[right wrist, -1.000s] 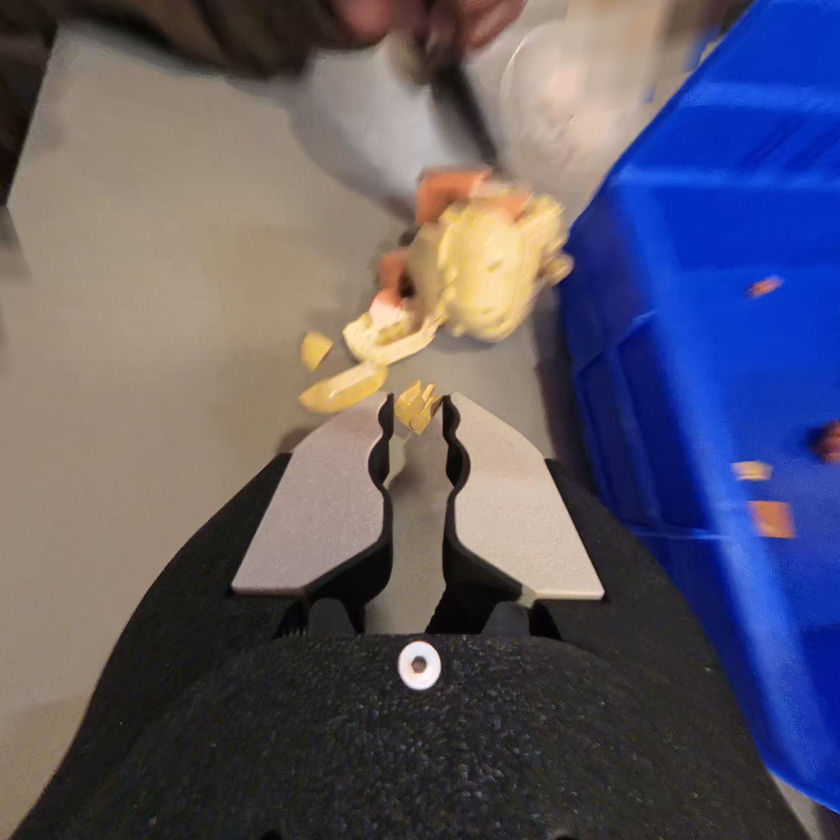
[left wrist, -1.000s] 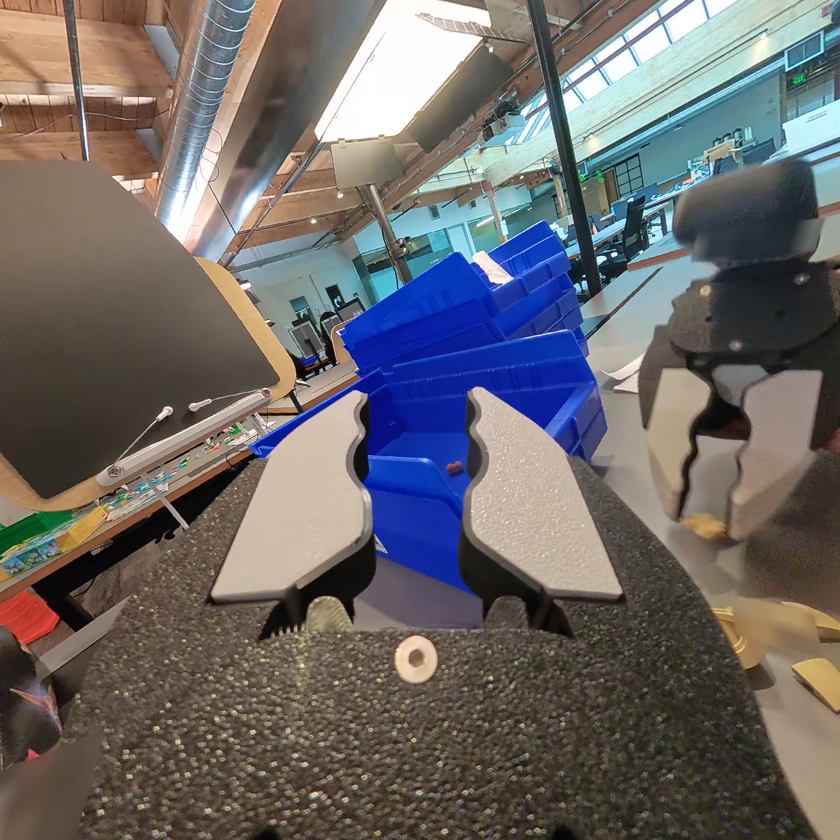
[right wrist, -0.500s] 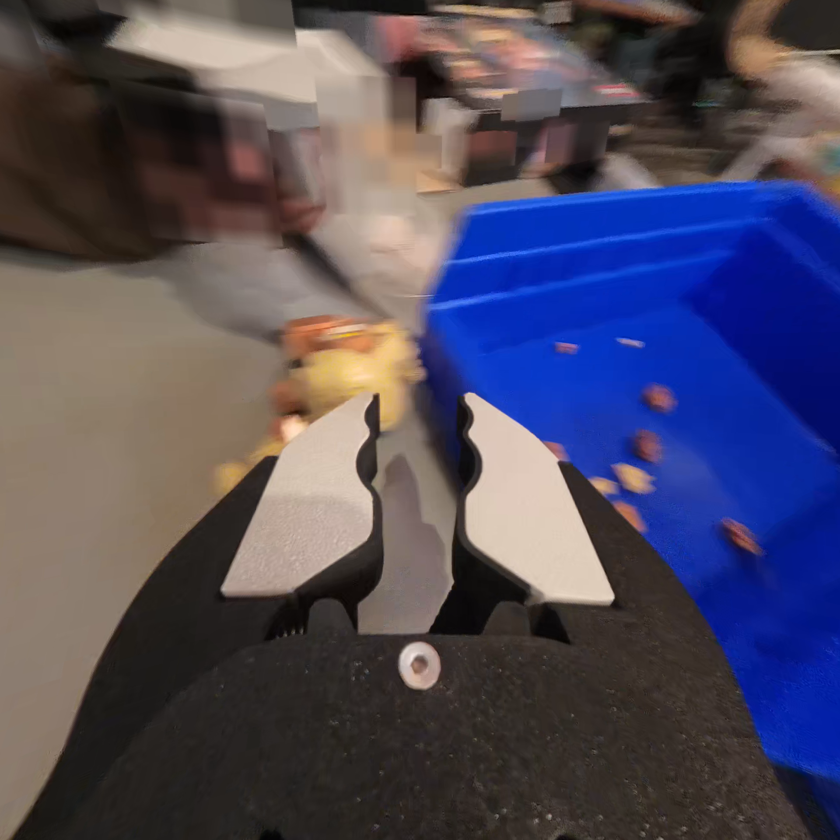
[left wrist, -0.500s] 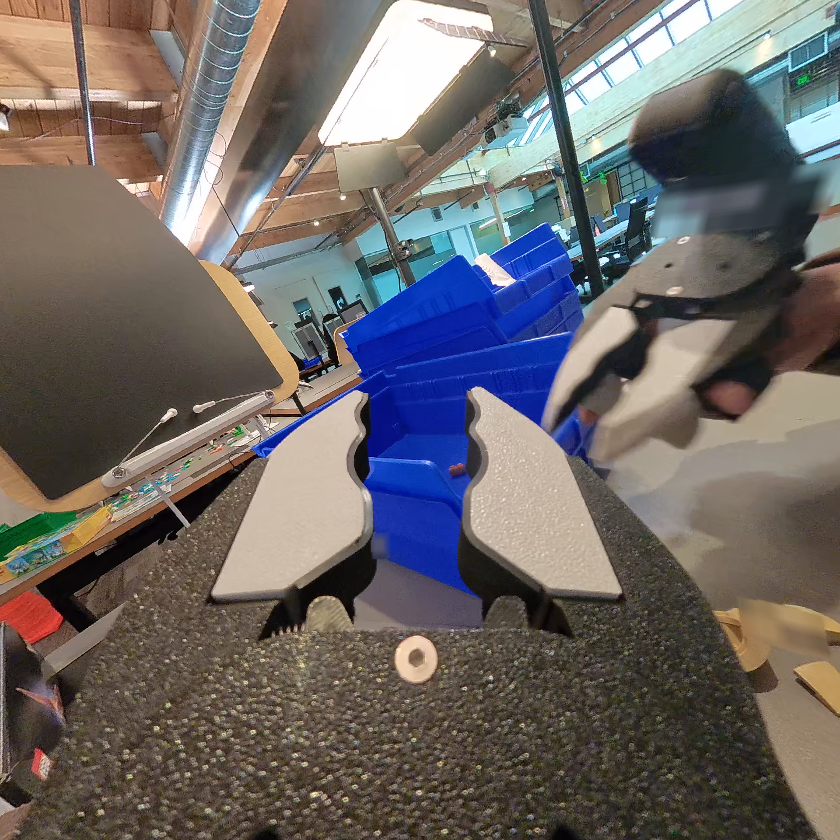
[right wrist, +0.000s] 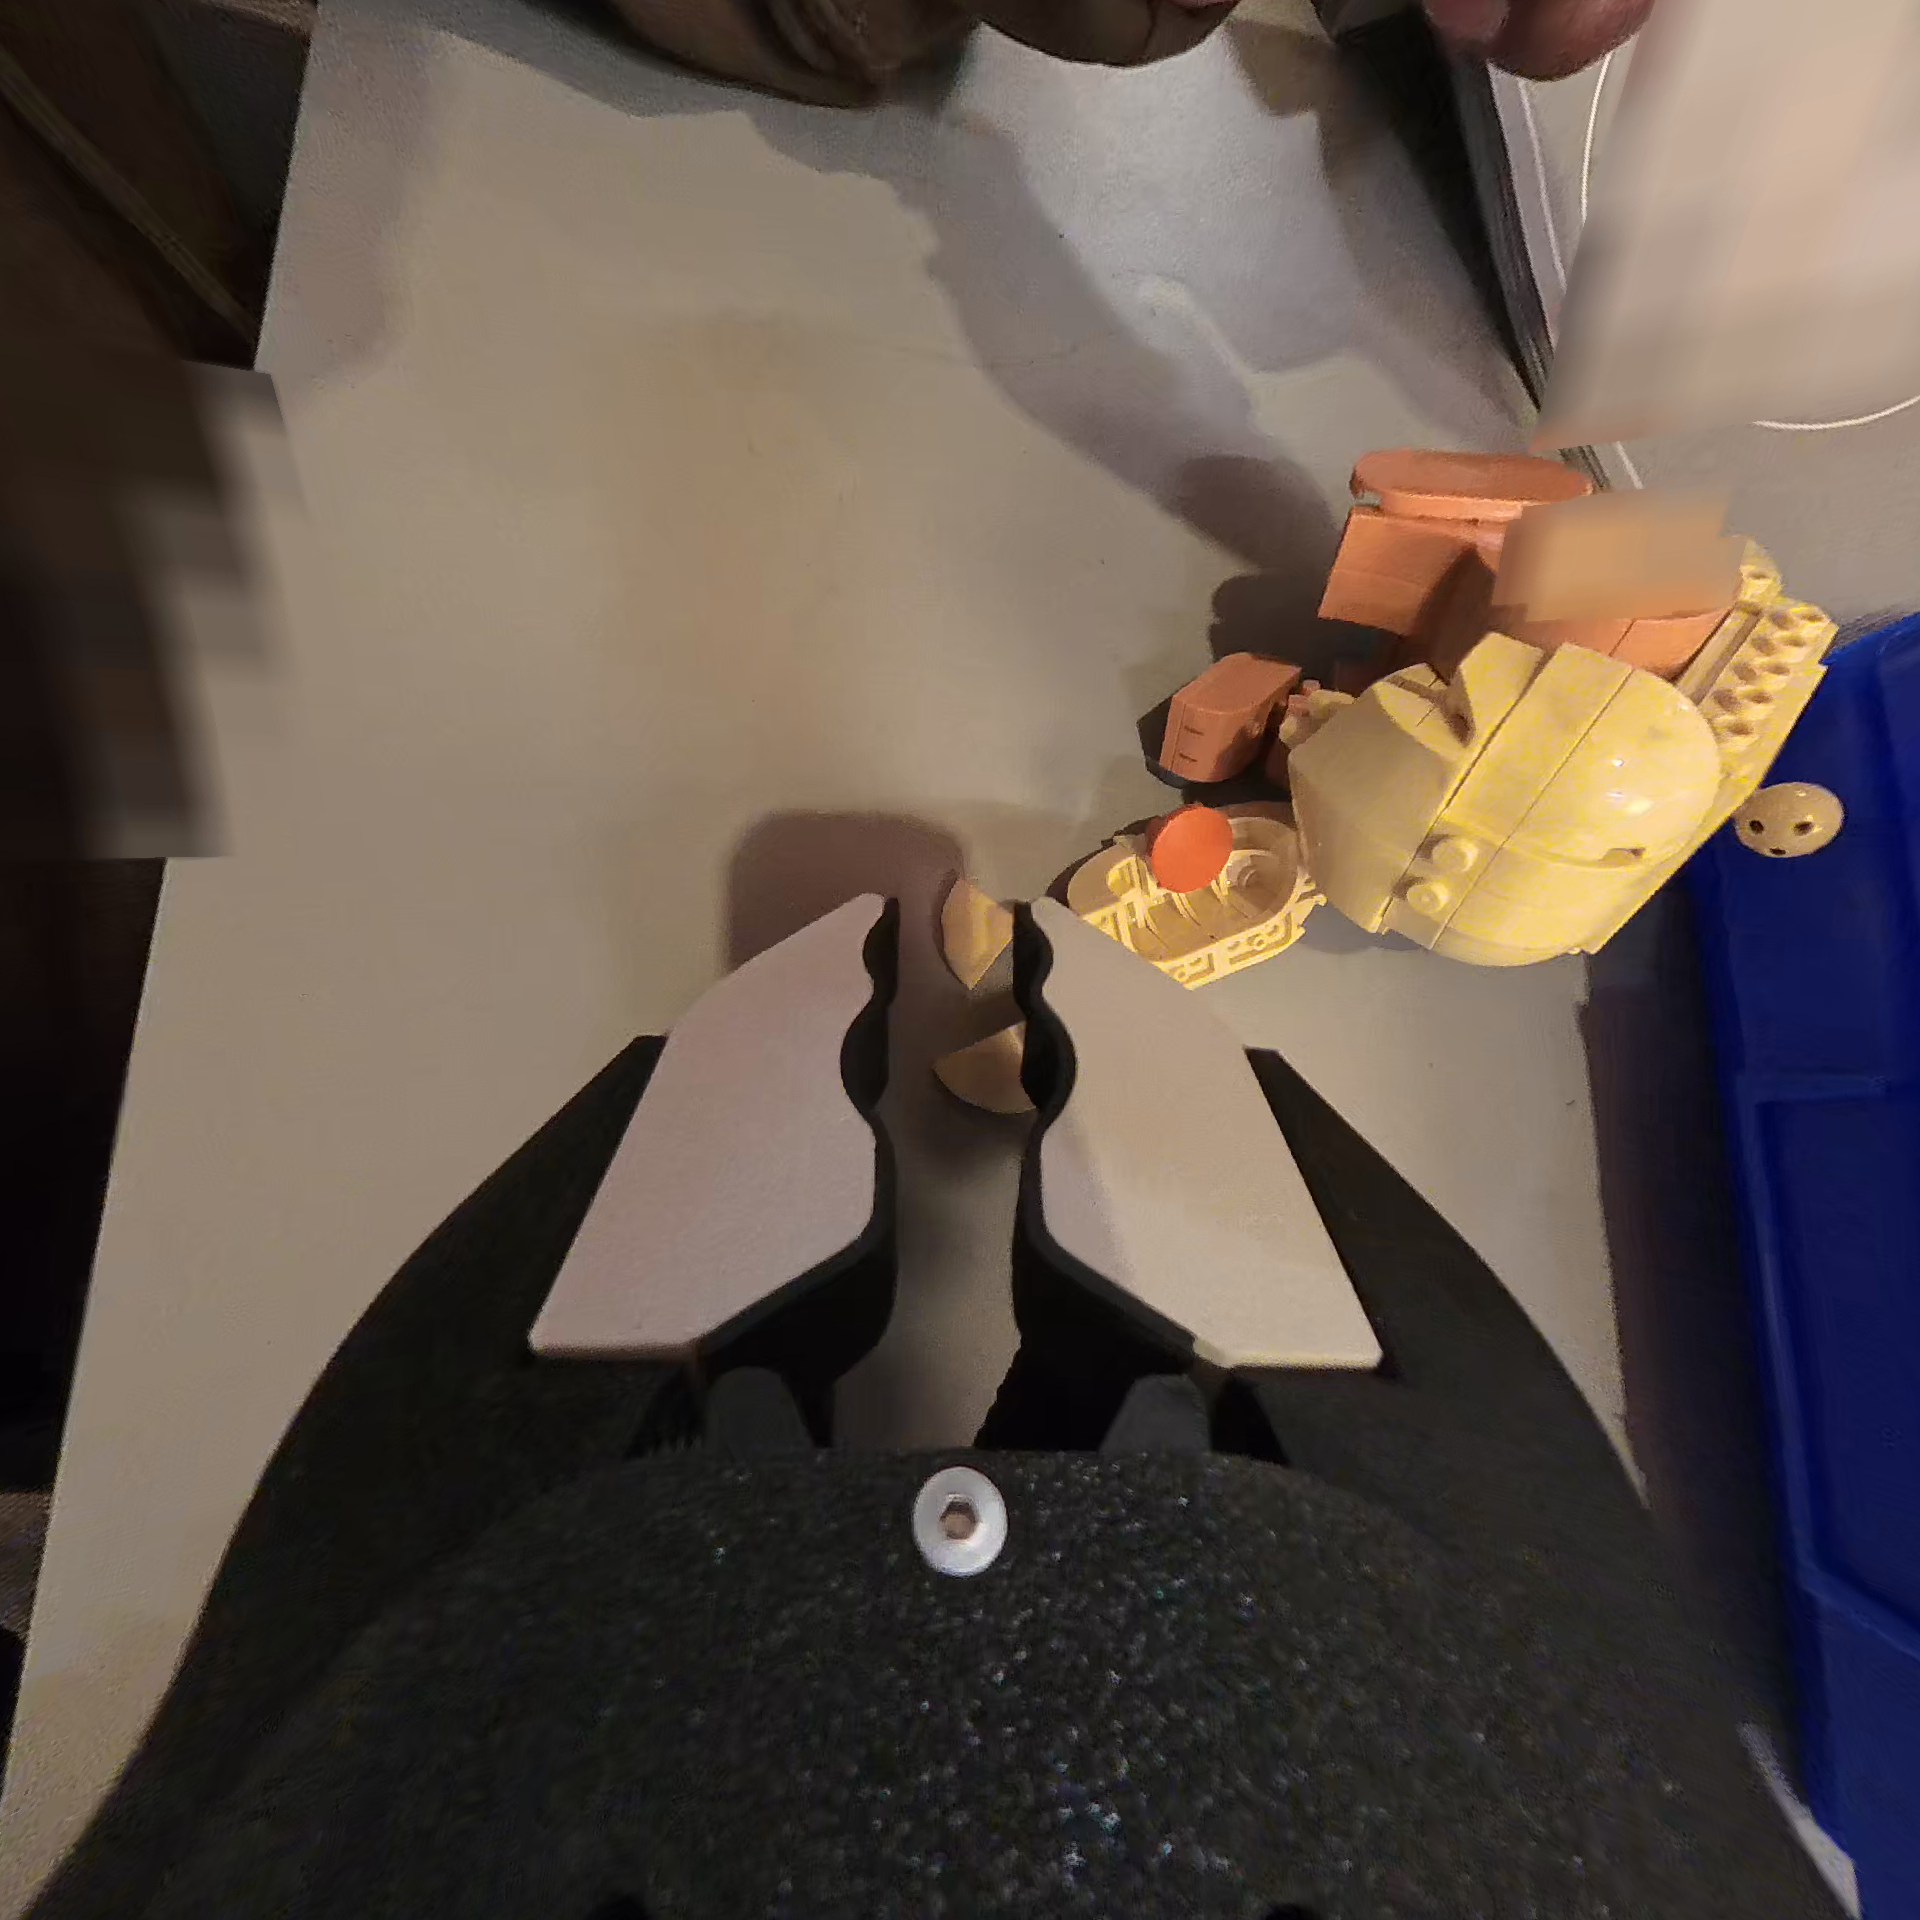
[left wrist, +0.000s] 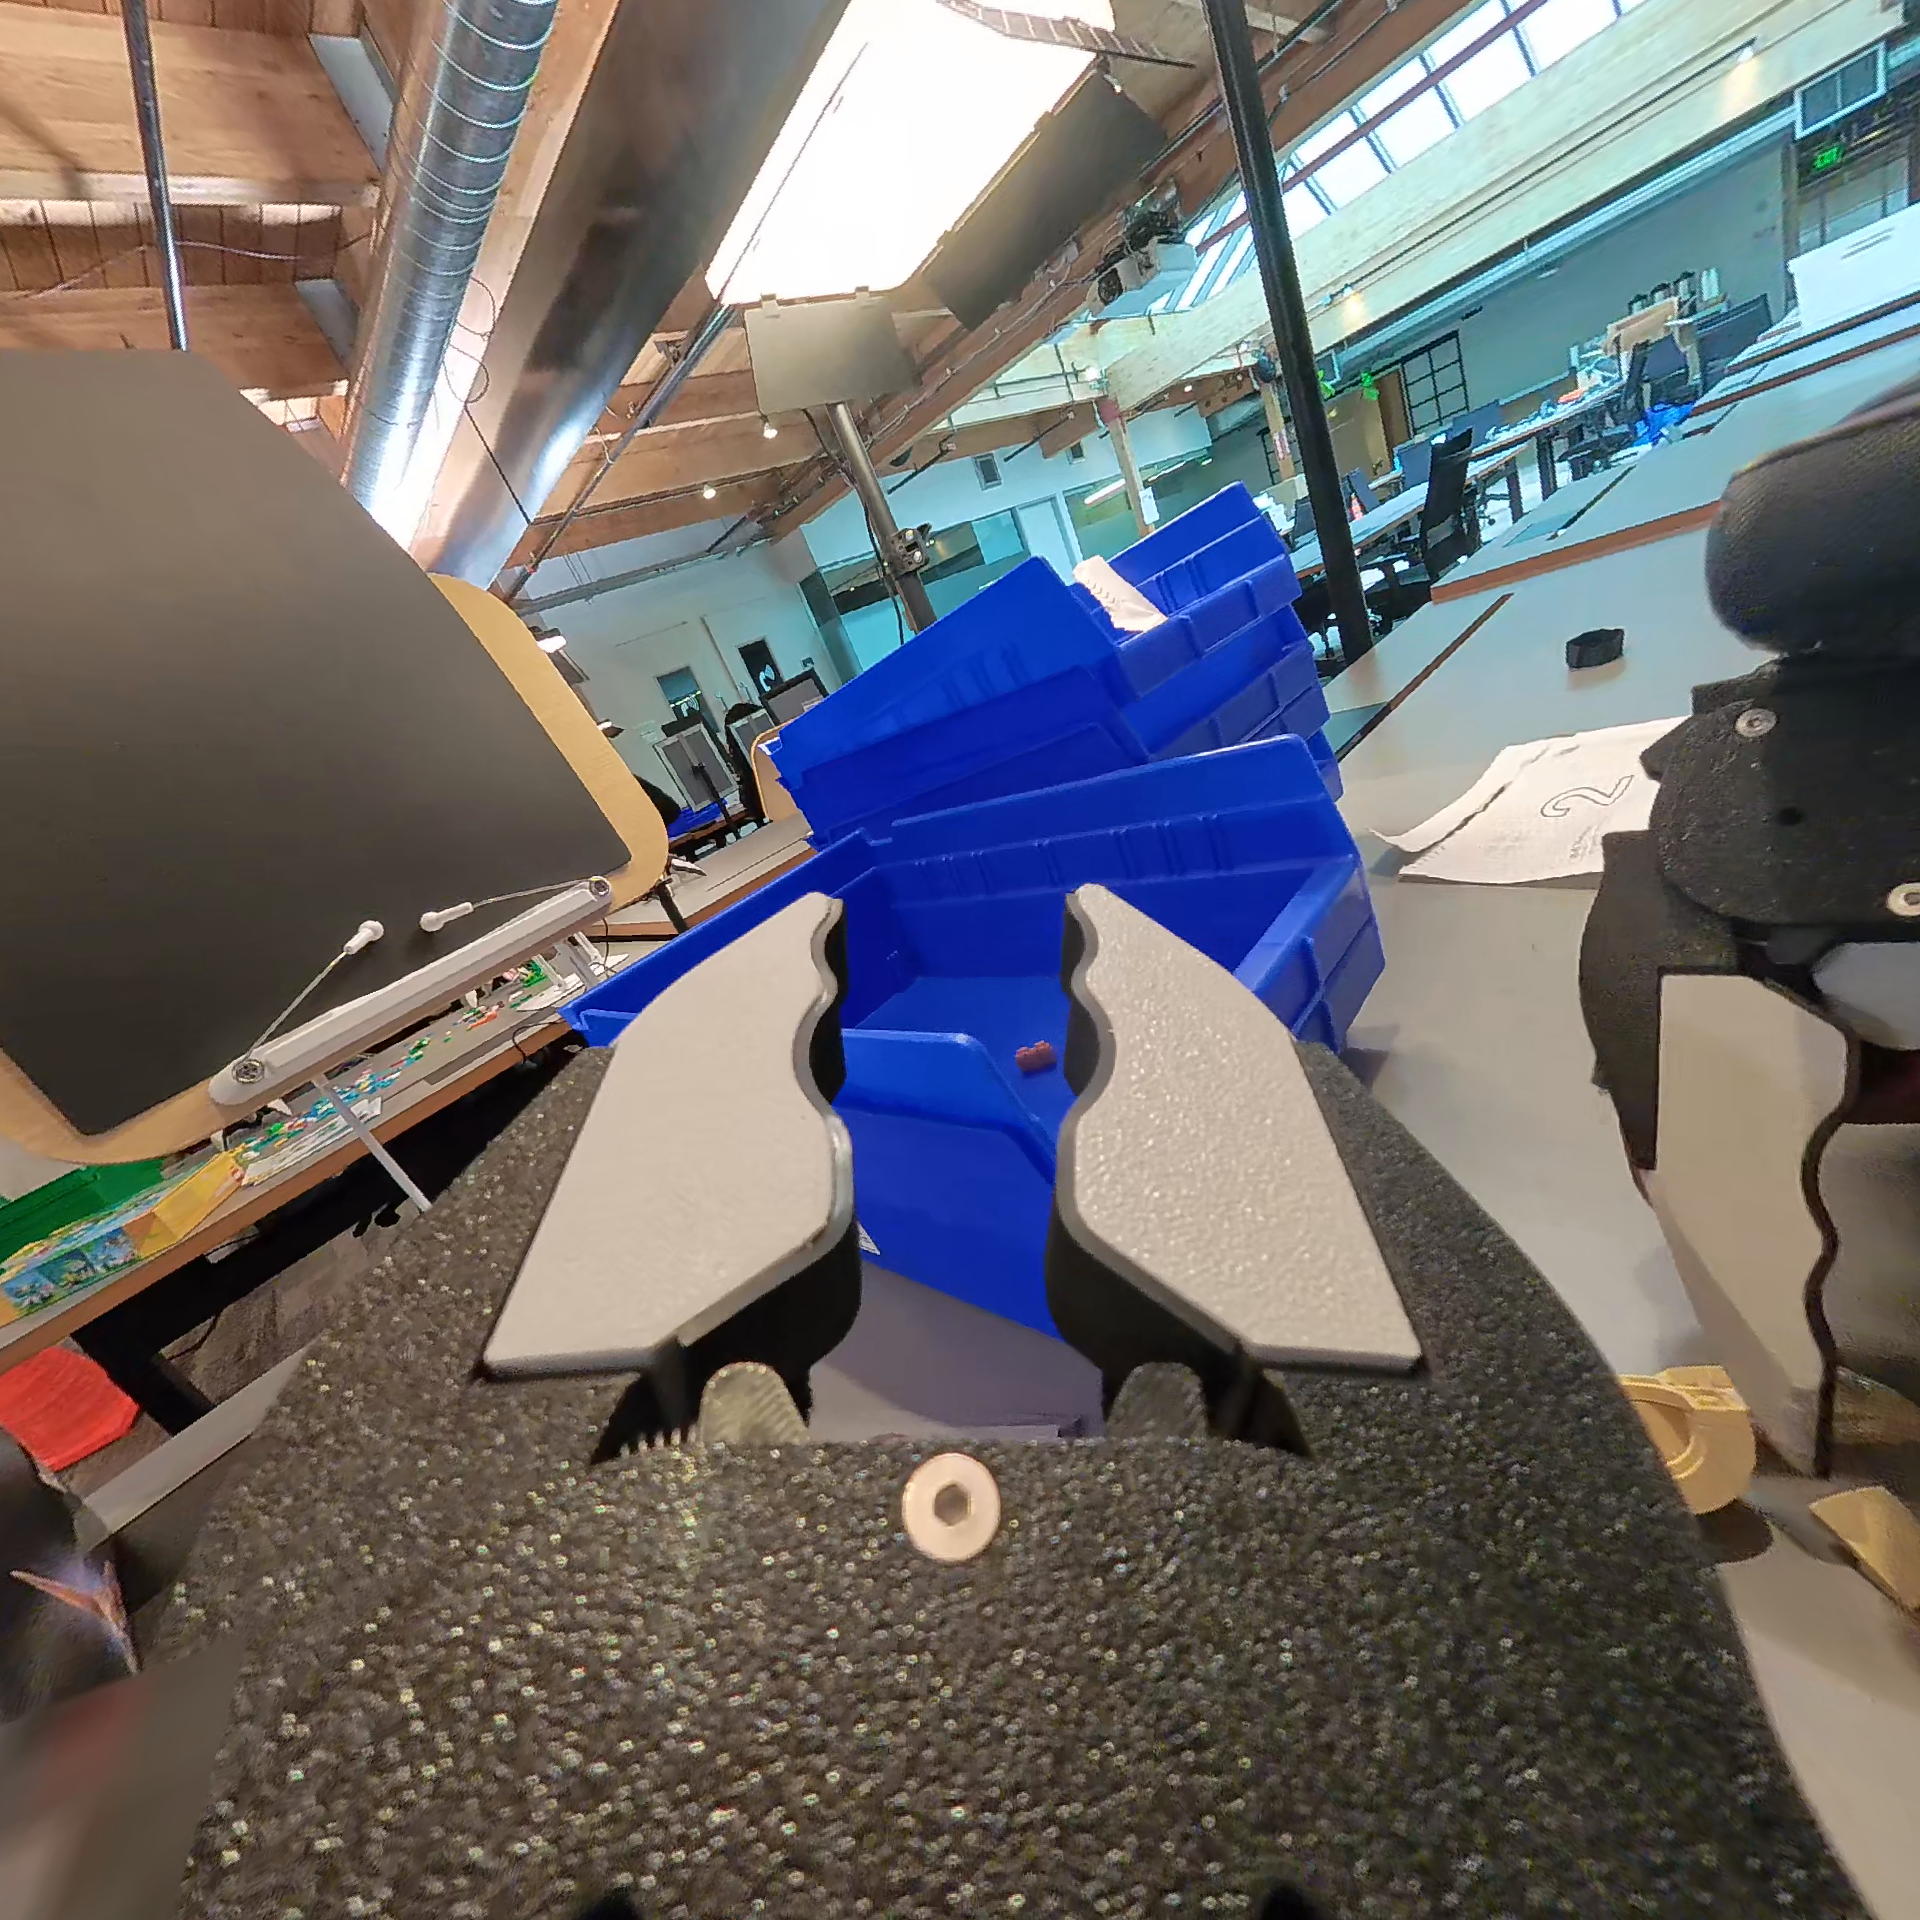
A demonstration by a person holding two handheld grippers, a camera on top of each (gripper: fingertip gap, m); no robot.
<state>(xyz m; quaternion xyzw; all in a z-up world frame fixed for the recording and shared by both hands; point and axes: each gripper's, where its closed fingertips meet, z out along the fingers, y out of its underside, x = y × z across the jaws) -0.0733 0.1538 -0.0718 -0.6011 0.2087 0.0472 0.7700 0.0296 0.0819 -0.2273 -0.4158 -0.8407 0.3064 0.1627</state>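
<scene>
Each gripper has a black body with a rough, speckled, grainy surface and one silver hex-socket screw (left wrist: 950,1505) set in the middle near the fingers. The left gripper (left wrist: 951,1023) carries two flat grey fingers (left wrist: 696,1143) with a pebbled texture, black backing and wavy inner edges. The right gripper (right wrist: 956,961) has the same grey fingers (right wrist: 748,1132), black backing and silver screw (right wrist: 958,1523).

Open-plan workshop: desks (left wrist: 1621,488), blue bins (left wrist: 1039,727)

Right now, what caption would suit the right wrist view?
Open right gripper poised over tan pieces beside a yellow brick model on a grey table.
</scene>
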